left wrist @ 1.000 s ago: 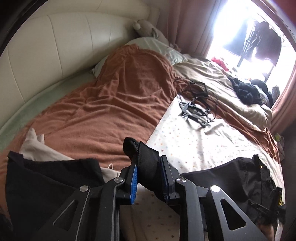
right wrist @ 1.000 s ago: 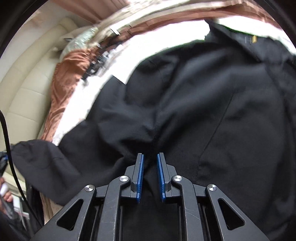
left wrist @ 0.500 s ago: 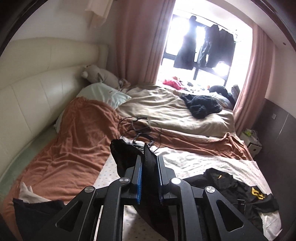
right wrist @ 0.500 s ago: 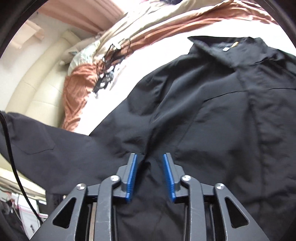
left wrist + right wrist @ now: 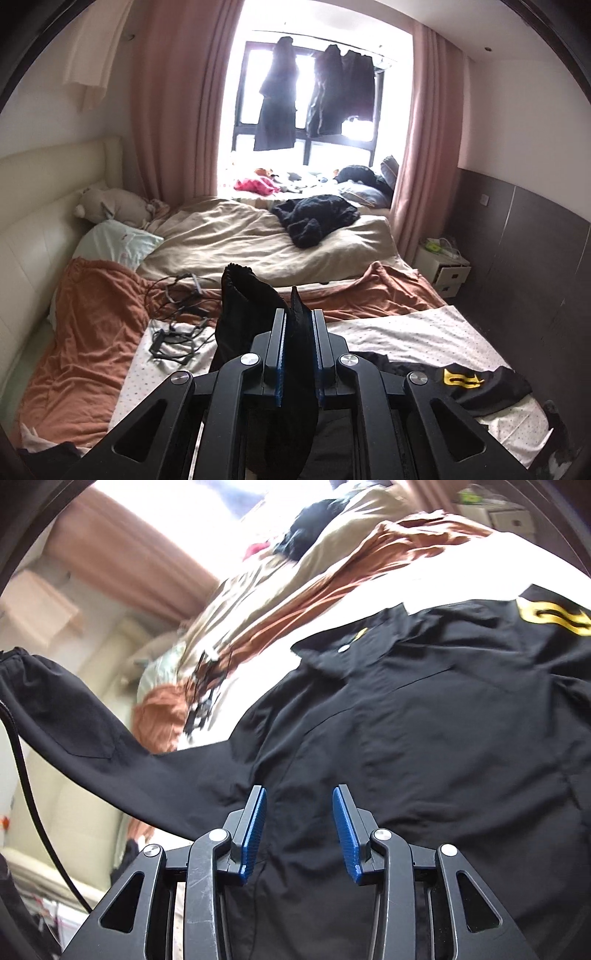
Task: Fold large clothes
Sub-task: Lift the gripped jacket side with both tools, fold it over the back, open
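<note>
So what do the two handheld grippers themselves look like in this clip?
Both match: the left gripper and right gripper have matte black angular linkage arms with triangular cut-outs, round silver pivot screws, and two flat fingers faced with ribbed blue pads. A thin black cable loops past in the right wrist view. No hand or sleeve shows.

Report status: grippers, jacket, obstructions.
Left gripper shut on black jacket sleeve. Right gripper opening, fingers clear. Cable tangle on bed beyond.
</note>
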